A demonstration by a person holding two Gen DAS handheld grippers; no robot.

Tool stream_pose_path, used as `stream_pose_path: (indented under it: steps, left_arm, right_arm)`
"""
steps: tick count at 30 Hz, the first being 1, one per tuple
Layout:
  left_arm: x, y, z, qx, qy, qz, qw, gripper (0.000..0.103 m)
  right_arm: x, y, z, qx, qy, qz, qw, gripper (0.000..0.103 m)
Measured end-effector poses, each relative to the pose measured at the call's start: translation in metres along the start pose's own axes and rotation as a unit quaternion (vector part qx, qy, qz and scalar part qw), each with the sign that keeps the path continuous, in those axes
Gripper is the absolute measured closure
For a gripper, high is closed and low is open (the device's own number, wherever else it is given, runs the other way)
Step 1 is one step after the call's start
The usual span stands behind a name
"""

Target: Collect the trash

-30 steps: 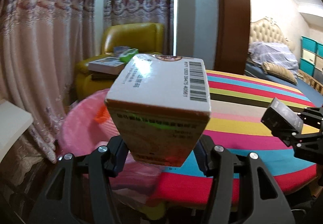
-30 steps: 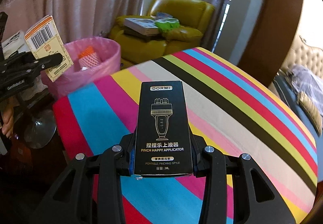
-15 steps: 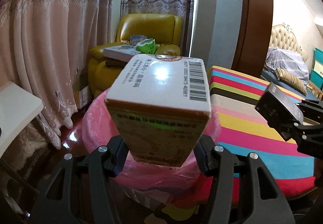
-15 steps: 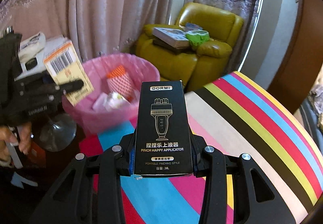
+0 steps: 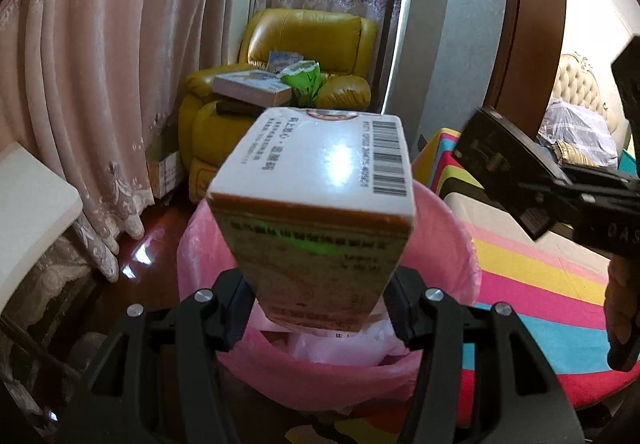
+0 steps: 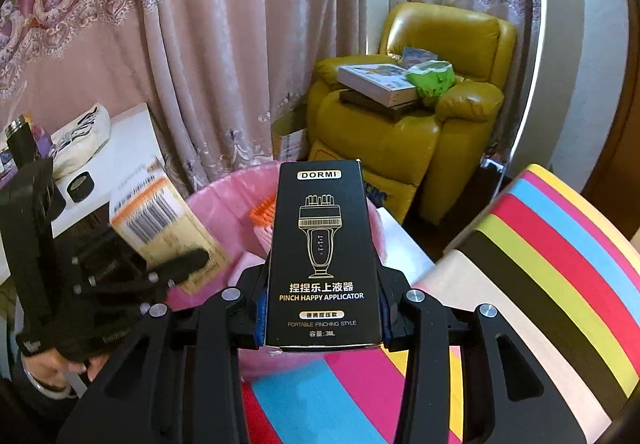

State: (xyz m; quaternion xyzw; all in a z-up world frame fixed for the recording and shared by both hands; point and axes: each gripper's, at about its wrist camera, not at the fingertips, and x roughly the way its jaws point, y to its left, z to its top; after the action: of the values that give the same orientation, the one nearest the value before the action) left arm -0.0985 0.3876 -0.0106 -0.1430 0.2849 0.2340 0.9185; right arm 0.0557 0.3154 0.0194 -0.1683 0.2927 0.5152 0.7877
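Left wrist view puts my left gripper clamped on a white and tan cardboard carton with a barcode, its lower end pinched between both fingers, and the carton hangs right above the mouth of the round bin lined with a pink plastic bag. From the right wrist view, my right gripper is clenched on a tall black cardboard box printed with a gold applicator drawing, held upright near the bin's rim, over the edge of the table with the rainbow-striped cloth. An orange ridged piece already lies inside the liner. I judge the step in hand to be dropping both boxes. To do it well I would centre the carton over the opening before letting go, since it is tilted and could catch the rim or tip off outside. The black box looks to sit closer to the table side, so I would carry it further over the liner first, and keep the two grippers apart so they do not knock together above the bin. Opening one at a time seems safer.
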Motion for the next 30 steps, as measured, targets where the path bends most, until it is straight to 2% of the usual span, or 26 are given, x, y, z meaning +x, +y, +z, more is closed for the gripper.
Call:
stream_pose_path:
  steps: [5, 6, 7, 8, 9, 11, 16, 18, 24, 30]
  left_arm:
    - [0.011, 0.002, -0.005, -0.002, 0.008, -0.001, 1.0000, 0.048]
    - [0.014, 0.002, -0.005, -0.002, 0.008, -0.001, 1.0000, 0.045]
    - [0.017, 0.002, -0.004, -0.001, 0.007, 0.002, 1.0000, 0.032]
    - [0.020, 0.003, -0.004, -0.001, 0.003, 0.009, 1.0000, 0.026]
    - [0.021, 0.002, -0.004, 0.000, -0.001, 0.014, 0.9999, 0.021]
    - [0.021, 0.002, -0.004, 0.004, -0.009, 0.017, 0.9998, 0.020]
    - [0.002, 0.005, -0.001, 0.007, -0.050, 0.042, 0.9978, 0.005]
    - [-0.013, 0.005, 0.001, 0.009, -0.074, 0.059, 0.9955, 0.005]
    - [-0.070, -0.003, 0.012, 0.028, -0.130, 0.101, 0.9859, 0.005]
    - [-0.117, -0.019, 0.009, 0.046, -0.161, 0.147, 0.9749, 0.005]
  right_arm:
    - [0.018, 0.001, 0.014, -0.003, -0.001, 0.010, 1.000, 0.063]
    - [0.021, -0.001, 0.016, -0.002, -0.004, 0.014, 1.000, 0.061]
    - [0.023, -0.003, 0.019, 0.003, -0.007, 0.017, 1.000, 0.052]
    - [0.024, -0.005, 0.023, 0.010, -0.014, 0.021, 1.000, 0.046]
    - [0.023, -0.010, 0.028, 0.022, -0.021, 0.033, 0.999, 0.035]
    - [0.017, -0.016, 0.034, 0.038, -0.034, 0.050, 0.997, 0.033]
    - [-0.014, -0.025, 0.041, 0.045, -0.063, 0.056, 0.995, 0.033]
    - [-0.034, -0.027, 0.038, 0.037, -0.076, 0.047, 0.995, 0.033]
    - [-0.091, -0.024, 0.020, 0.020, -0.111, 0.013, 0.994, 0.018]
    - [-0.126, -0.015, -0.016, 0.008, -0.128, 0.012, 0.992, 0.018]
